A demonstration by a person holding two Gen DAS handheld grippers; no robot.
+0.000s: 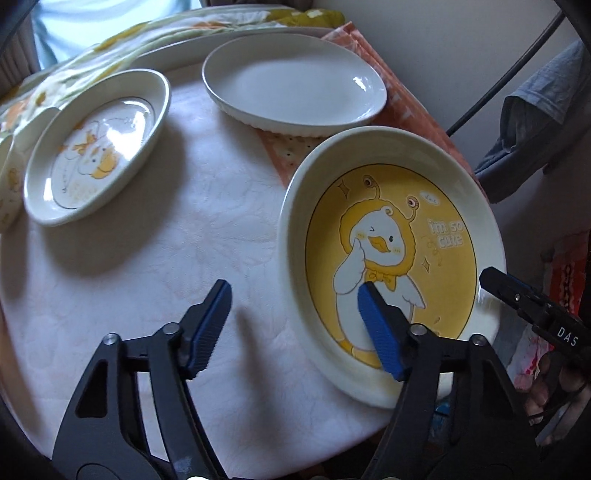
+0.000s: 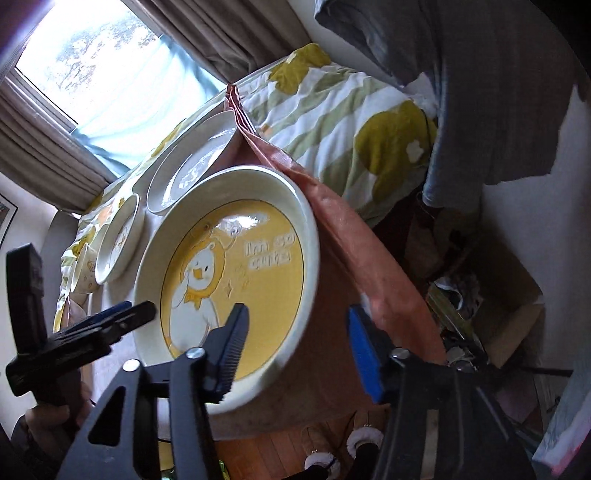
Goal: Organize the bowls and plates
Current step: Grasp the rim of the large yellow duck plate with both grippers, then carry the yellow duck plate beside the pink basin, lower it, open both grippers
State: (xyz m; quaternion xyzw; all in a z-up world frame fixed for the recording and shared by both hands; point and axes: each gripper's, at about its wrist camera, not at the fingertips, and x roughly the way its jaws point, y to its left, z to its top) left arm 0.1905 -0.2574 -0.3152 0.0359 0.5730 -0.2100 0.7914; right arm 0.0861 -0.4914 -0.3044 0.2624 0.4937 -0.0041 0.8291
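**Both hand-held grippers straddling the rim of the yellow duck plate**

Nearest, left wrist view: the left hand-held gripper (image 1: 295, 291) stood partly open. One blue pad lay over the printed well of the yellow duck plate (image 1: 391, 266), the other over bare worktop (image 1: 147, 258) outside the near rim. The rim sat between the pads; no pad was seen pressing on it. The plate sat at the worktop's right edge, partly on an orange patterned cloth (image 1: 284, 155). The right hand-held gripper's tip showed at the plate's far-right rim.

Right wrist view: the right hand-held gripper (image 2: 299, 321) was also partly open, one finger over the plate's well (image 2: 236, 266), the other outside over the orange cloth (image 2: 347, 236). Contact with the rim could not be told. The left hand-held gripper's tip (image 2: 122, 314) reached toward the opposite rim.

Farther, left view: a plain white oval dish (image 1: 295, 81) lay behind the duck plate, and a smaller oval duck dish (image 1: 96, 147) lay to the left, apart from both.

Only the right view showed the window (image 2: 92, 55), curtains (image 2: 221, 33) and a green-and-yellow bedspread (image 2: 351, 122) beyond the worktop.
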